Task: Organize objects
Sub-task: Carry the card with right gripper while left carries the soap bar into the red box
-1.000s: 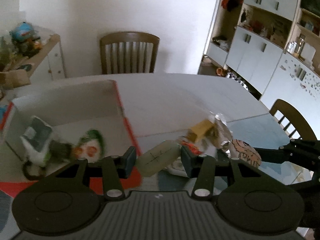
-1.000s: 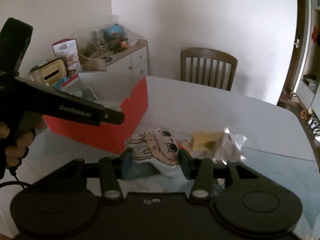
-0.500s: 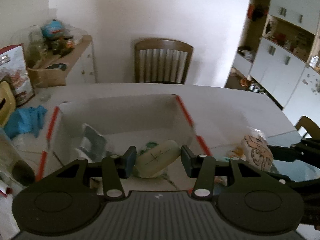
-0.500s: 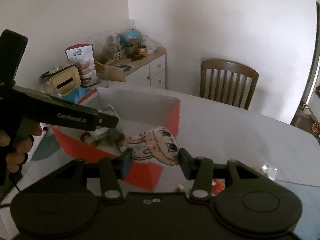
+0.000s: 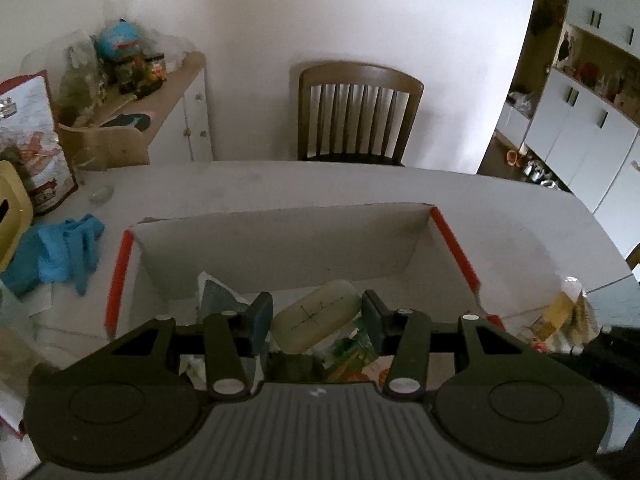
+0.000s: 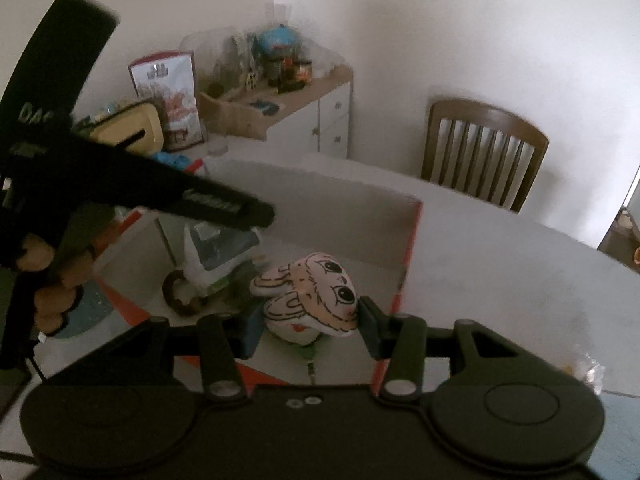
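My left gripper [image 5: 317, 316] is shut on a pale green oval case [image 5: 316, 315] with thin drawn lines and holds it over the near part of the open red-sided box [image 5: 454, 240]. My right gripper [image 6: 310, 320] is shut on a cartoon bunny plush [image 6: 316, 296] and holds it over the same box [image 6: 414, 240], near its right wall. Inside the box lie a white and blue pouch [image 6: 218, 252], a brown ring [image 6: 176, 298] and green-orange packets [image 5: 352, 354]. The left gripper's body [image 6: 132, 184] crosses the left of the right wrist view.
A wooden chair [image 5: 358, 112] stands behind the white table [image 5: 280, 184]. A blue cloth [image 5: 60, 252] lies left of the box. Crinkly clear packets [image 5: 568, 316] lie at its right. A cluttered sideboard [image 5: 132, 96] stands at the left wall, cupboards [image 5: 588, 116] at the right.
Both grippers have moved left from the pile of packets to above the box, each carrying its object. The box now fills the middle of both views.
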`<state>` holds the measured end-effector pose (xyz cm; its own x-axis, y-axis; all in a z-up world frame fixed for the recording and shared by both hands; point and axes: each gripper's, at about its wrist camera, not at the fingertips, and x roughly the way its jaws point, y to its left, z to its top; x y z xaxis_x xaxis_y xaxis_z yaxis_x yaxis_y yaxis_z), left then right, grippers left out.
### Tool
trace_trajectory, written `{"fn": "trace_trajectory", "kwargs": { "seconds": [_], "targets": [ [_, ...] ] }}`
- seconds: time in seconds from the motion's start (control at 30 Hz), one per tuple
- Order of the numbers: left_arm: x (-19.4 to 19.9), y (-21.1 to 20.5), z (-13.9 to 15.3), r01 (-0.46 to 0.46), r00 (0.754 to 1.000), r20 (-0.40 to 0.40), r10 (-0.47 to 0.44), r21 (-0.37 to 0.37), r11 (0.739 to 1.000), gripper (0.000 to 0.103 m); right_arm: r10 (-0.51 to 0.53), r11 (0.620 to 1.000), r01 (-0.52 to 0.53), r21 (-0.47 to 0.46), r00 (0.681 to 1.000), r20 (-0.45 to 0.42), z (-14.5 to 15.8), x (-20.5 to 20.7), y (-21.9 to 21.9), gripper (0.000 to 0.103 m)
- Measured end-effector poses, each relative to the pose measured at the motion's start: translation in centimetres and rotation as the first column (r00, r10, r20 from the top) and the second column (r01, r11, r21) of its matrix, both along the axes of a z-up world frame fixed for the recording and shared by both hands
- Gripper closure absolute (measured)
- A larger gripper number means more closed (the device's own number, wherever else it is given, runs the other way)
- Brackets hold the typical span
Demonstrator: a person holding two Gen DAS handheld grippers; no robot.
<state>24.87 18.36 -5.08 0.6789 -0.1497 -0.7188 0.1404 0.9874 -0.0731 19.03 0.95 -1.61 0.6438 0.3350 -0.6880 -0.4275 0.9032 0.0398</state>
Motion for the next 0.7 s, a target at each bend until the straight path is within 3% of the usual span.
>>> {"fn": "trace_trajectory", "kwargs": {
  "seconds": [0.4, 0.7],
  "targets": [
    [4.5, -0.4, -4.0, -0.009, 0.991, -0.137, 0.010, 0.012, 1.000, 0.055, -0.027, 0.997, 0.020, -0.068, 0.993, -0.110, -3.8, 4.1, 2.9, 0.056],
    [6.1, -0.8, -6.1, 0.010, 0.971, -0.237, 0.000, 0.042, 0.999, 0.055, -0.017, 0.991, 0.002, -0.132, 0.993, -0.114, -4.9, 4.8, 4.3, 0.055]
  ]
}}
